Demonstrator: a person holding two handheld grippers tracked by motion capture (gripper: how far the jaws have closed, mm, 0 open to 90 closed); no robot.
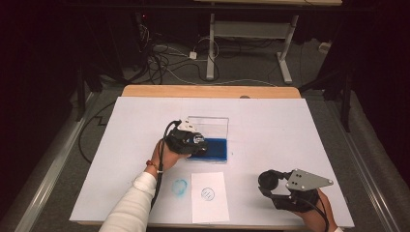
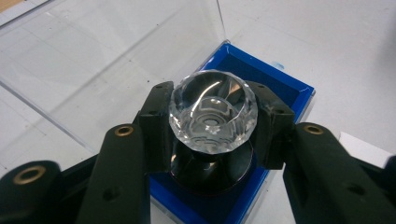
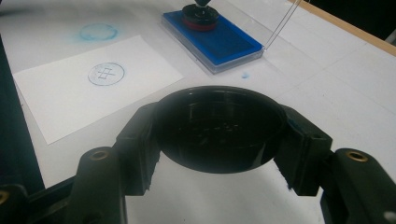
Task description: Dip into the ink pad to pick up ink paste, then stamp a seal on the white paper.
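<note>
**Count of things on the table**

One blue ink pad (image 1: pixel 212 147) with one clear lid (image 1: pixel 209 125); one stamp (image 2: pixel 213 112) with a faceted clear knob; one black round cap (image 3: pixel 219 128); one white paper sheet (image 1: pixel 209 197) bearing one stamped circle (image 1: pixel 208 194); one blue ring smudge (image 1: pixel 180 186) on the table; two grippers.

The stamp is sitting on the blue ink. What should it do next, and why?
Probably lift the stamp straight up off the ink pad and carry it toward the paper. The left gripper is shut on its clear knob, its base is down on the blue pad, and the paper has free white space beside its one round print.
</note>
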